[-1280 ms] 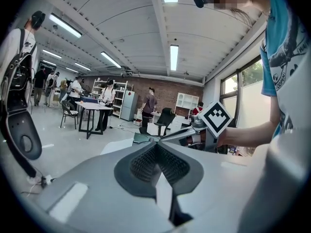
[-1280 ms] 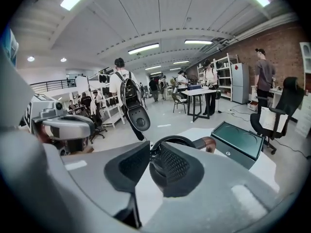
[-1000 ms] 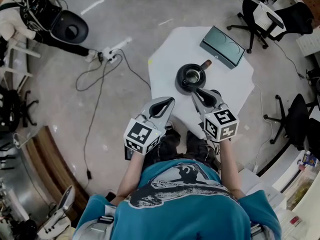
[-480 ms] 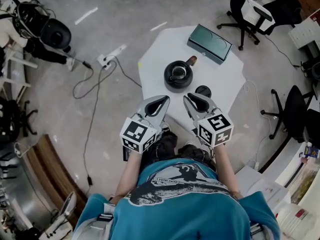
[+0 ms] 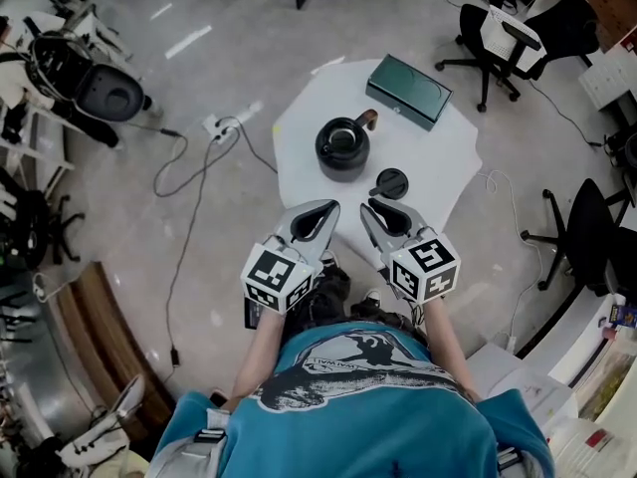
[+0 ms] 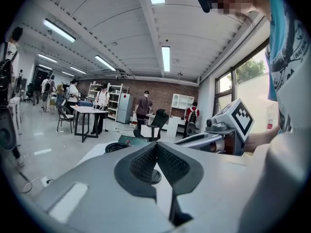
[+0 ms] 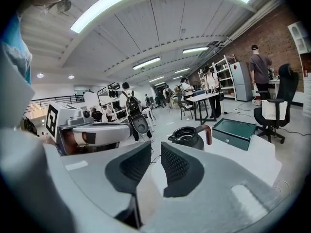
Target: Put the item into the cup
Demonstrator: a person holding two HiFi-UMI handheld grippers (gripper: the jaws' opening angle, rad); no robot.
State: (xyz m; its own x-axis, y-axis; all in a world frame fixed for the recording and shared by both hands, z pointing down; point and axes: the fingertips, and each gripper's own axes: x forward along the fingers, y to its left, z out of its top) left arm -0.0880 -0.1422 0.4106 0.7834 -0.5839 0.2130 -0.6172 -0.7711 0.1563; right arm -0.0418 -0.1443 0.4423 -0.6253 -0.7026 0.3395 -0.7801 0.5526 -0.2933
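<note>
A black cup [image 5: 342,147] with a brown handle stands on the white table [image 5: 438,157]. In the right gripper view the cup [image 7: 187,137] is ahead and slightly right. I cannot tell what is inside it. A round black lid [image 5: 389,183] lies flat to the right of the cup, on the near side. My left gripper [image 5: 326,208] hovers at the table's near edge, short of the cup, with its pads [image 6: 146,161] touching at the tips and nothing held. My right gripper [image 5: 370,208] hangs beside it, just short of the lid; a narrow gap shows between its pads [image 7: 177,166], which hold nothing.
A dark green flat box [image 5: 408,90] lies at the table's far right corner. Office chairs [image 5: 513,33] stand beyond and to the right. A power strip and cables [image 5: 214,132] run over the floor at the left. People stand far off in the room.
Both grippers have drawn back from the cup toward the table's near edge. The lid, hidden under the right gripper before, now shows on the table.
</note>
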